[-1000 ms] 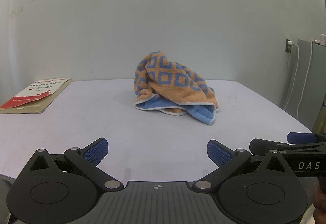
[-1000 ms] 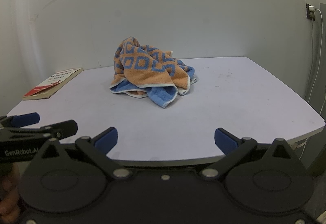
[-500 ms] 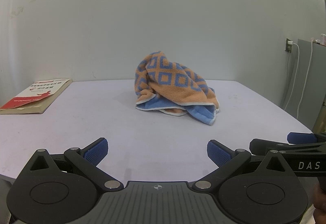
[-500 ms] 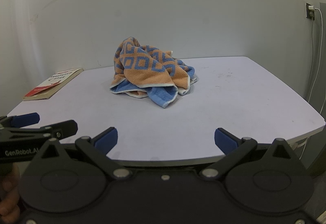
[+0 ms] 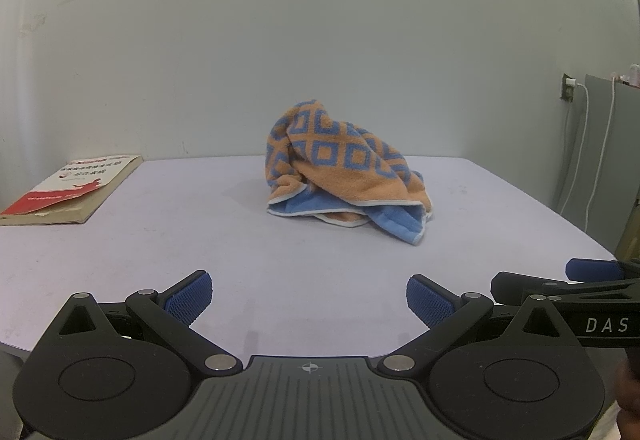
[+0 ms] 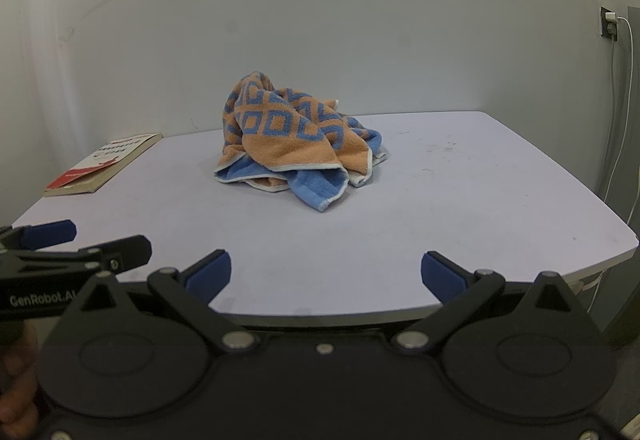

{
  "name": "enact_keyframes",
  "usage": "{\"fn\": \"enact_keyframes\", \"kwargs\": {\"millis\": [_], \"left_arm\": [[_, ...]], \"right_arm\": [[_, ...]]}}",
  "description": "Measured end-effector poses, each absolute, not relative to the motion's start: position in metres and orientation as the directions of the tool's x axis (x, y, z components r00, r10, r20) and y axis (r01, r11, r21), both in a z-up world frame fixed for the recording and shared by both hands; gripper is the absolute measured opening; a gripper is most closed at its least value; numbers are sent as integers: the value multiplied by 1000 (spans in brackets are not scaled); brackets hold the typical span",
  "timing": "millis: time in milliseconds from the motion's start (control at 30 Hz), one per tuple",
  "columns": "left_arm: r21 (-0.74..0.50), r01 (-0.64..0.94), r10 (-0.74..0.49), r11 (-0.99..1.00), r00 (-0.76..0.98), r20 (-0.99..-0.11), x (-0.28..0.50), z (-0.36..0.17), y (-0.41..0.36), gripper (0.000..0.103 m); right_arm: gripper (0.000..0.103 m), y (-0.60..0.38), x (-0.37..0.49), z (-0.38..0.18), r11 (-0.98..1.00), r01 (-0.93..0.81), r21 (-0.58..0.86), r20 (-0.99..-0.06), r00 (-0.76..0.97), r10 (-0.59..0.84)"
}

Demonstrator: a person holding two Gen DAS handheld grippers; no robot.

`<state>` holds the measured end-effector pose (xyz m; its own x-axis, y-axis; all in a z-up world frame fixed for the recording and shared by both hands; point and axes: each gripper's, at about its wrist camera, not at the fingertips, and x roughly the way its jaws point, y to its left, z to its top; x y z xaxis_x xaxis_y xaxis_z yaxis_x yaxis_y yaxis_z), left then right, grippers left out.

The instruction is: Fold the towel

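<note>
An orange towel (image 5: 344, 168) with blue diamond patterns and a plain blue underside lies crumpled in a heap near the middle of the white table (image 5: 200, 240). The right wrist view shows the same towel (image 6: 296, 140) a little left of centre. My left gripper (image 5: 309, 298) hovers over the table's near edge, open, nothing between its blue pads. My right gripper (image 6: 325, 272) is also open and empty, just short of the near edge. Both are well apart from the towel. Each gripper shows at the side of the other's view.
A thin book (image 5: 76, 188) with a red and white cover lies at the table's far left. A grey cabinet (image 5: 612, 160) with white cables and a wall socket stands to the right. A pale wall rises behind the table.
</note>
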<state>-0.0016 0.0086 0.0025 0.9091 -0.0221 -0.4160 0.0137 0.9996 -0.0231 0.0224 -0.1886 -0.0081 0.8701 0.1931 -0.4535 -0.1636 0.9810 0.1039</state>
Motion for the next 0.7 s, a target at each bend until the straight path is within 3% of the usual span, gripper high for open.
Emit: {"fn": "enact_keyframes", "kwargs": {"millis": [367,533,700], "left_arm": [[-4,40,-38,999,916,-400,9,3,9,103],[-124,19,-61,992,939,-340,36,9,33,103],[-90,-7,-25,996,938,-345,68,14,42,103]], "right_arm": [[103,-190,32,-6,980,-166,109,-459,866,198],[103,-187,52,2,981,-173,82,-450,872,192],[103,-173,80,7,979,-187,-80,-311,938,154]]}}
